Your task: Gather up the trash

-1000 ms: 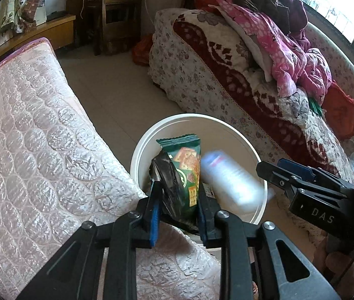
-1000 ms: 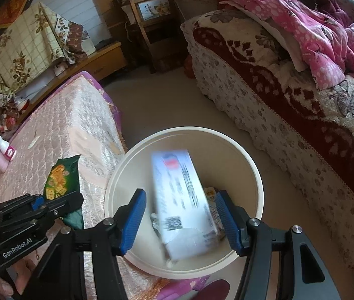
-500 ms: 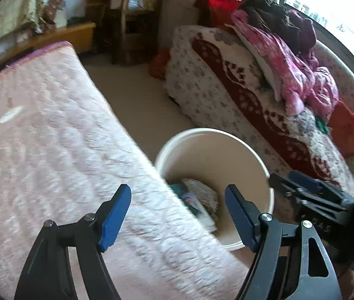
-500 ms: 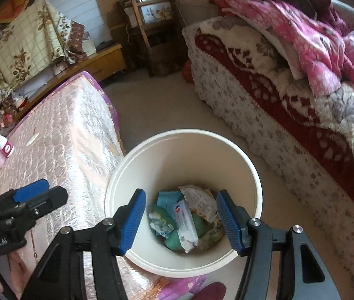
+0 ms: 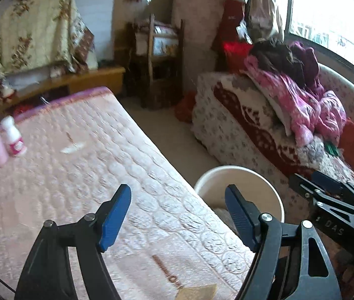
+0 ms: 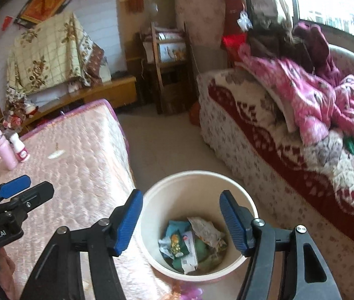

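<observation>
Your left gripper: jaws wide, empty, over mattress | your right gripper: jaws wide, empty, above bucket of wrappers

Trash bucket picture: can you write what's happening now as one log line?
left gripper: open, empty | right gripper: open, empty, above bucket | wrappers: in bucket | two bottles: on mattress
</observation>
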The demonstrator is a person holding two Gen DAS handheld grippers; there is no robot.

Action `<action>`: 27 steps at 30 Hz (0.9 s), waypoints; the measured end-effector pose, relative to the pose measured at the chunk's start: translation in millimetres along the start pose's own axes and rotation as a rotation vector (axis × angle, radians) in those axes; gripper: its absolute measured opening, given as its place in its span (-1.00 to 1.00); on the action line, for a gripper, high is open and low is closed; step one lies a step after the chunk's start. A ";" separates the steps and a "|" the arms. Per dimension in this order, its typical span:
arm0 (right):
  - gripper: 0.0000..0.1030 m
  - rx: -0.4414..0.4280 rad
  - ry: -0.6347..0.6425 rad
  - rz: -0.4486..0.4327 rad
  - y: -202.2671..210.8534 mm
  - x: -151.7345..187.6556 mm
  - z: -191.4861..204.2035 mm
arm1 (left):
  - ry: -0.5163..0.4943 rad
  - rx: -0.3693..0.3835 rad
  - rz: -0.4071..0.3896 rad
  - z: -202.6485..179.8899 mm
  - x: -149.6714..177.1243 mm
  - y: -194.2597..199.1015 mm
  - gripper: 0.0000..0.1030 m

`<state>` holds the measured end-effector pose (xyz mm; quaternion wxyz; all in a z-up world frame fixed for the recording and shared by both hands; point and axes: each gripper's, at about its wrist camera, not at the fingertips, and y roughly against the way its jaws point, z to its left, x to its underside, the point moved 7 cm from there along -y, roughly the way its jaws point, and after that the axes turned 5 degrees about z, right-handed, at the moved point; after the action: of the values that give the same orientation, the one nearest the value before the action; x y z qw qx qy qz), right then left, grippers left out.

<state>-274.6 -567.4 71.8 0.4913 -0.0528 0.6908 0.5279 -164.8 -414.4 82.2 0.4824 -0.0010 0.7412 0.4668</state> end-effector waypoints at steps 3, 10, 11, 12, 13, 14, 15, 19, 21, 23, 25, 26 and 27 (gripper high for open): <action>0.37 -0.010 -0.001 -0.033 16.0 -4.7 9.4 | -0.008 -0.029 -0.052 4.5 -3.1 18.0 0.51; 0.51 -0.039 -0.019 -0.103 47.8 -10.9 21.6 | 0.016 -0.024 -0.116 14.4 -4.6 46.1 0.51; 0.51 -0.041 -0.021 -0.115 52.5 -11.7 22.7 | 0.018 -0.029 -0.121 16.3 -4.7 49.4 0.51; 0.51 -0.043 -0.023 -0.122 55.6 -12.0 23.2 | 0.018 -0.033 -0.123 16.8 -5.3 50.9 0.51; 0.51 -0.043 -0.022 -0.126 58.4 -12.9 24.1 | 0.017 -0.042 -0.129 17.8 -5.6 53.1 0.51; 0.51 -0.042 -0.022 -0.131 61.5 -13.5 25.0 | 0.013 -0.049 -0.135 18.3 -5.3 55.6 0.51; 0.51 -0.042 -0.021 -0.135 63.8 -14.0 25.4 | 0.008 -0.055 -0.140 18.0 -5.5 57.0 0.51; 0.51 -0.038 -0.021 -0.144 69.6 -15.6 26.5 | -0.005 -0.069 -0.146 17.0 -5.1 60.9 0.51; 0.51 -0.037 -0.025 -0.147 71.4 -15.7 26.3 | -0.005 -0.071 -0.144 16.7 -4.8 61.2 0.51; 0.51 -0.034 -0.026 -0.145 70.8 -16.7 25.1 | -0.005 -0.069 -0.146 16.2 -5.3 61.4 0.51; 0.51 -0.034 -0.024 -0.142 70.6 -16.8 25.0 | -0.003 -0.071 -0.151 16.2 -5.4 61.7 0.51; 0.51 -0.033 -0.024 -0.142 70.7 -16.7 24.8 | -0.004 -0.071 -0.152 16.0 -5.6 61.5 0.51; 0.51 -0.031 -0.025 -0.143 70.8 -17.0 24.4 | -0.004 -0.073 -0.153 15.3 -5.3 61.8 0.51</action>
<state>-292.7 -525.0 133.3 0.5355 -0.1032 0.6709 0.5025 -179.0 -371.3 127.2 0.5177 -0.0744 0.7206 0.4551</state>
